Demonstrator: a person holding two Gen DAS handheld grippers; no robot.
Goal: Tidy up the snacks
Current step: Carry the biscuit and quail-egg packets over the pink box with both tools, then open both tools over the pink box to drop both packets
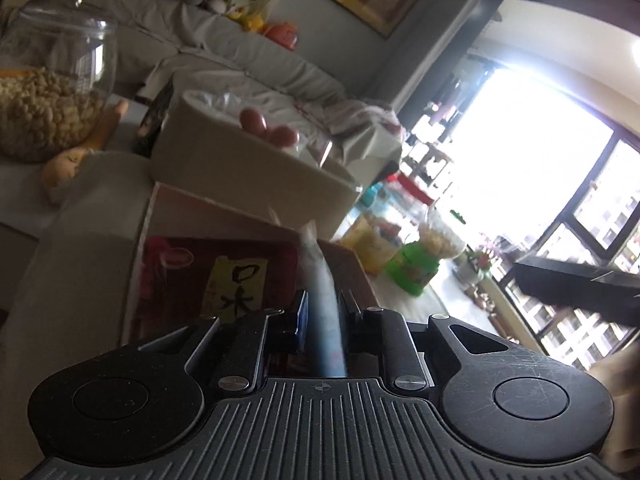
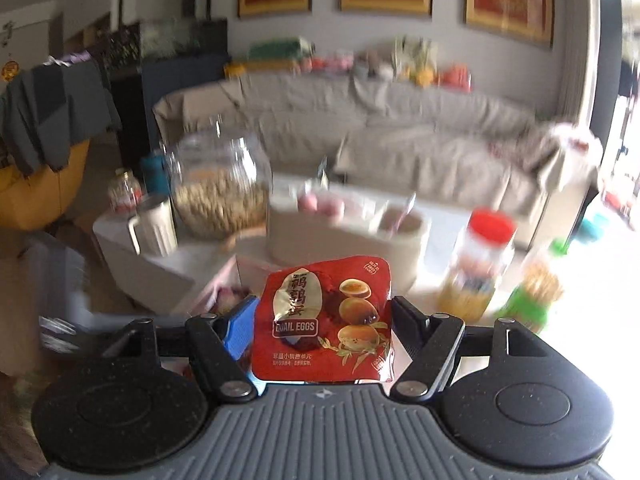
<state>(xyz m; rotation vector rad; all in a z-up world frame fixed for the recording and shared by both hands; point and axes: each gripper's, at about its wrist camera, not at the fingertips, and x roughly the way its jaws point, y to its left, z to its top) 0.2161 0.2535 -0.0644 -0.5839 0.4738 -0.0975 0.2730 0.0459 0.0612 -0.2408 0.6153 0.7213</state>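
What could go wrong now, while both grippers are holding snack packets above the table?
1. The left gripper pinches a thin pale blue packet edge-on; such a narrow hold might let it slip or twist.
2. The glass jar of snacks and the red-lidded jar stand close to the white bowl; a careless swing could knock one over.
3. The quail eggs packet fills the right gripper and hides what lies directly below, so placing it may be inaccurate.

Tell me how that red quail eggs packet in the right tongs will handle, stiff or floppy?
The quail eggs packet looks like soft foil film, so it probably flexes rather than staying stiff. It looks glossy, so it may be slippery. The right tongs pinch it by its side edges, and it looks small, likely light.
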